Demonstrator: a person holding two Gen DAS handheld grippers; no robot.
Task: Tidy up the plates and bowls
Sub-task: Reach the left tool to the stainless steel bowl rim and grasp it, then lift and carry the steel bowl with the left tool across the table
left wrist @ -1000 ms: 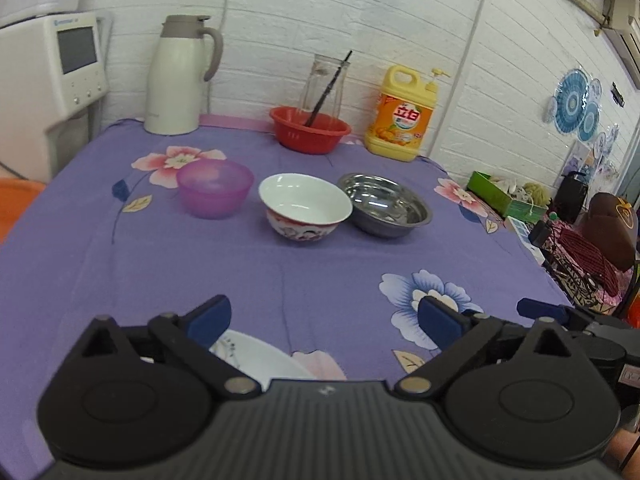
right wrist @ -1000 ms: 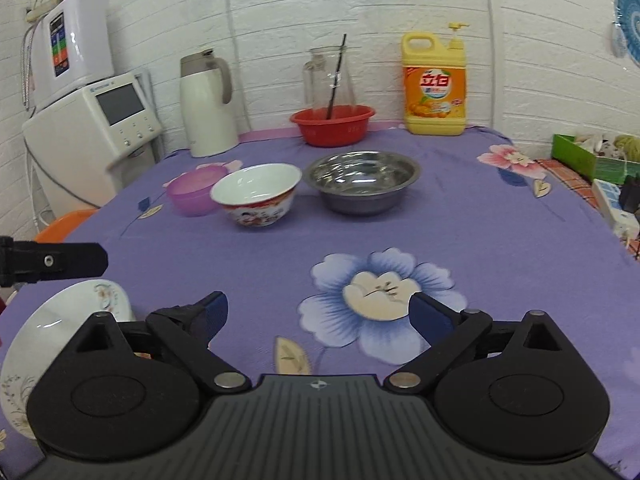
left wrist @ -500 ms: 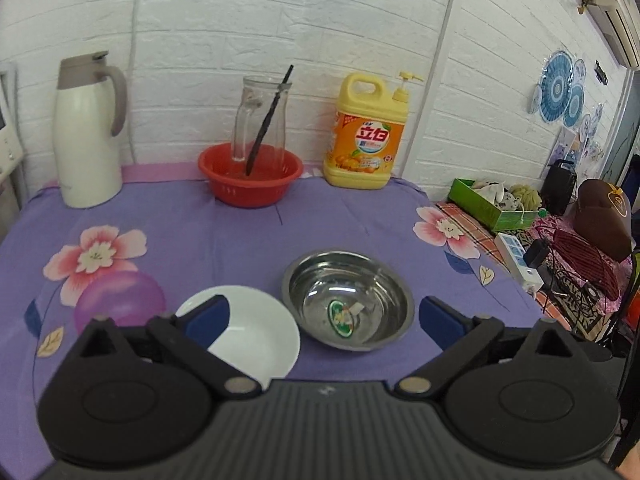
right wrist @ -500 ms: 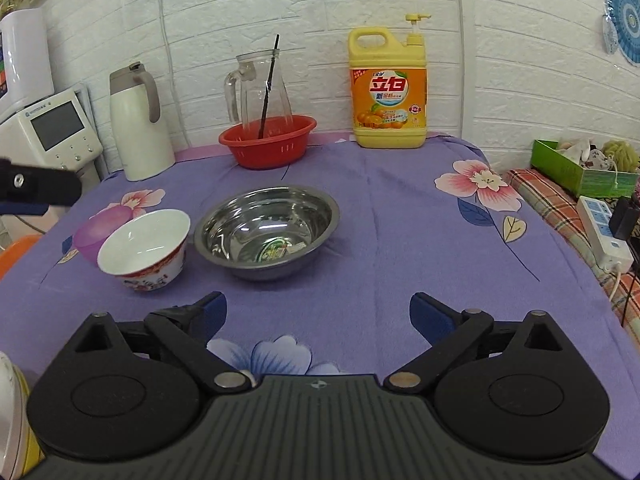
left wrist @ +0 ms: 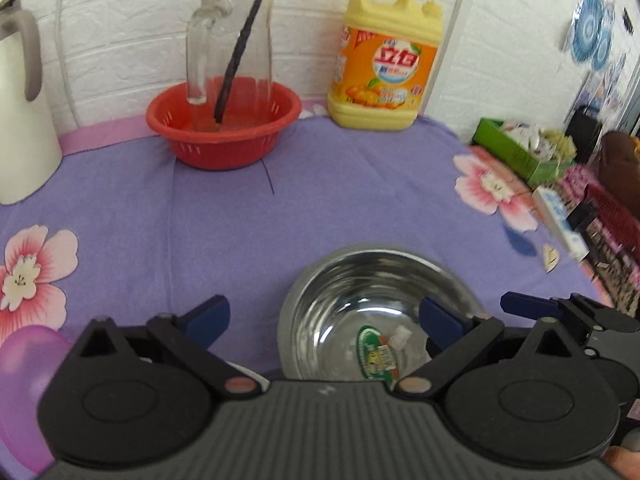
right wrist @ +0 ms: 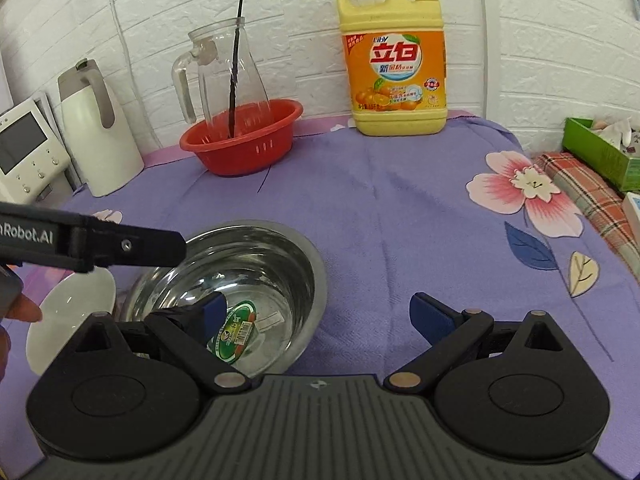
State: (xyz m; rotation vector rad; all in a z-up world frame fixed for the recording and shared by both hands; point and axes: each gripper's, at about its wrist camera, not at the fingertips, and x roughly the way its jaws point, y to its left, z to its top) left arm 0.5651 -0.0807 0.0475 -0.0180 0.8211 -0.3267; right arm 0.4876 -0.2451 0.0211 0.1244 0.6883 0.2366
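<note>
A steel bowl [left wrist: 372, 300] with a green sticker inside sits on the purple floral cloth, also in the right wrist view [right wrist: 244, 276]. My left gripper [left wrist: 324, 316] is open, its right finger over the bowl and its left finger outside the left rim. My right gripper [right wrist: 320, 312] is open, its left finger inside the bowl and its right finger outside the right rim. A white bowl [right wrist: 68, 316] sits left of the steel bowl. A pink plastic bowl [left wrist: 28, 360] shows at the lower left.
A red basket [left wrist: 224, 128] holding a glass jug [left wrist: 232, 40] stands at the back, with a yellow detergent bottle [left wrist: 384, 56] to its right and a white thermos [left wrist: 20, 112] at left. A green box [left wrist: 520, 148] and clutter lie past the table's right edge.
Both grippers have moved forward and down to the steel bowl, which now lies between their open fingers. The white and pink bowls have slid out to the left of both views.
</note>
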